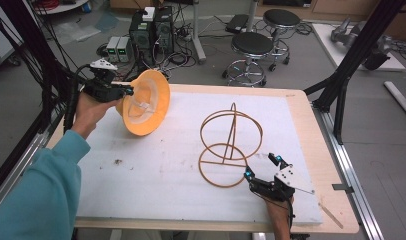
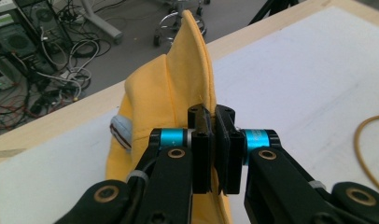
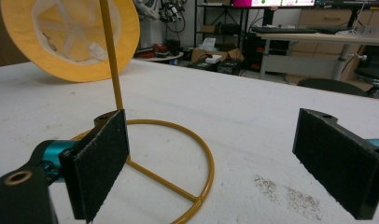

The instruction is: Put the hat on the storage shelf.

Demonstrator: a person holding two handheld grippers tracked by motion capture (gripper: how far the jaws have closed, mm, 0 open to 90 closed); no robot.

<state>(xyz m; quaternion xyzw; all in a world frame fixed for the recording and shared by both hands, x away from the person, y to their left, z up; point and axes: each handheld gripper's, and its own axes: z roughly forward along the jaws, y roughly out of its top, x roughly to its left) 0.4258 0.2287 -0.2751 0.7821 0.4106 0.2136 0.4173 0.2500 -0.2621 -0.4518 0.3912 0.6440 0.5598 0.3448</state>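
- High view: the left gripper [image 1: 122, 92] is pinching the brim of a yellow hat [image 1: 143, 102] and holding it tilted above the far left part of the white mat [image 1: 156, 185], open side facing the wire stand [image 1: 230, 146]. The stand is sitting upright in the middle of the mat, well apart from the hat. The right gripper [image 1: 263, 166] is resting on the mat with its jaws spread, just beside the stand's base ring.
- Left gripper view: the left gripper [image 2: 214, 122] is clamping the hat's [image 2: 171, 100] brim, with the jaws pressed nearly together on the thin fabric edge. The grip is sitting right at the rim, so the hat is likely to swing; carrying it slowly and keeping the opening facing the stand would help.
- Right gripper view: the right gripper [image 3: 220, 161] is standing wide open with nothing between its pads. The left pad is sitting close to the stand's [image 3: 131, 140] base ring and upright rod, and the hat [image 3: 71, 35] is hanging beyond it. To do this step well, the open jaws should probably be closing on the ring or rod to steady the stand, so it is not tipping when the hat is lowered over its top hoop.
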